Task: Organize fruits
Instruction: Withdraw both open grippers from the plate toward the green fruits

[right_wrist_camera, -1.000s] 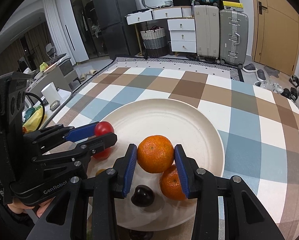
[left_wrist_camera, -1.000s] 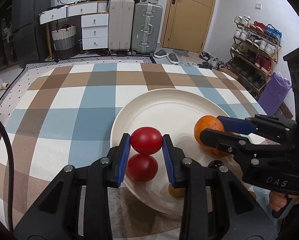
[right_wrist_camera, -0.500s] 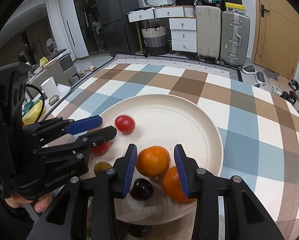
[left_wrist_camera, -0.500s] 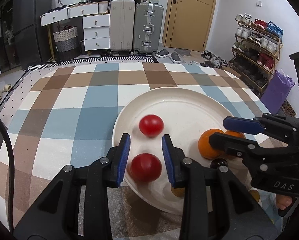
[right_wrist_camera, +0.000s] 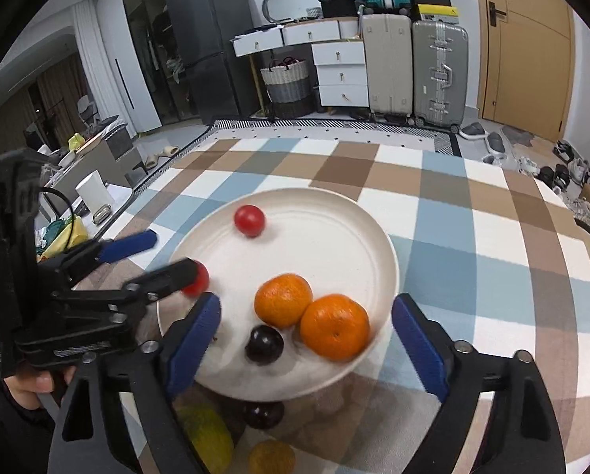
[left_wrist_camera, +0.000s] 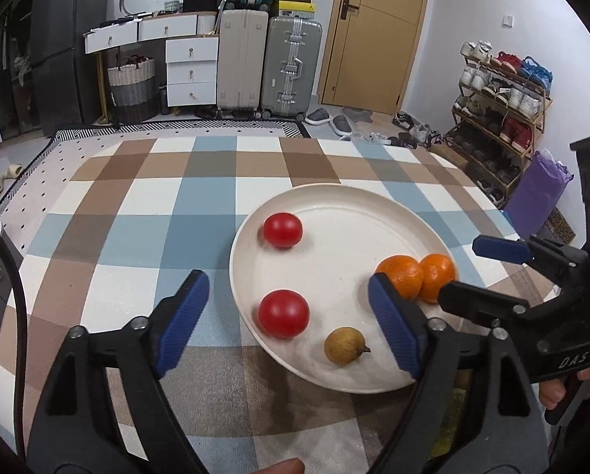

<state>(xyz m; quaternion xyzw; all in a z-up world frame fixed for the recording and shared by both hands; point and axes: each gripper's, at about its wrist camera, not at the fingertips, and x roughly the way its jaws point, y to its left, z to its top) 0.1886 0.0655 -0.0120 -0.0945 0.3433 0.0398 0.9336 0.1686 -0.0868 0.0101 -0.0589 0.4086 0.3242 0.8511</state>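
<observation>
A cream plate (left_wrist_camera: 350,213) (right_wrist_camera: 334,213) holds two red tomatoes (left_wrist_camera: 283,230) (left_wrist_camera: 283,313), two oranges (left_wrist_camera: 401,277) (right_wrist_camera: 283,300) (right_wrist_camera: 334,326), a small yellow-brown fruit (left_wrist_camera: 344,345) and a dark plum (right_wrist_camera: 264,344). My left gripper (left_wrist_camera: 289,322) is open wide and empty, its jaws on either side of the near tomato and the yellow-brown fruit. My right gripper (right_wrist_camera: 307,335) is open wide and empty, its jaws on either side of the oranges and the plum. The far tomato also shows in the right wrist view (right_wrist_camera: 249,220).
The plate sits on a table with a checked cloth (left_wrist_camera: 145,229). Off the plate at the near edge lie a second dark plum (right_wrist_camera: 262,414), a yellow-green fruit (right_wrist_camera: 210,432) and an orange-yellow fruit (right_wrist_camera: 272,456). Suitcases, drawers and a shoe rack stand beyond.
Both grippers have let go of their fruit, opened wide and drawn back. The released tomato has rolled to the plate's far left. The released orange rests against the other orange.
</observation>
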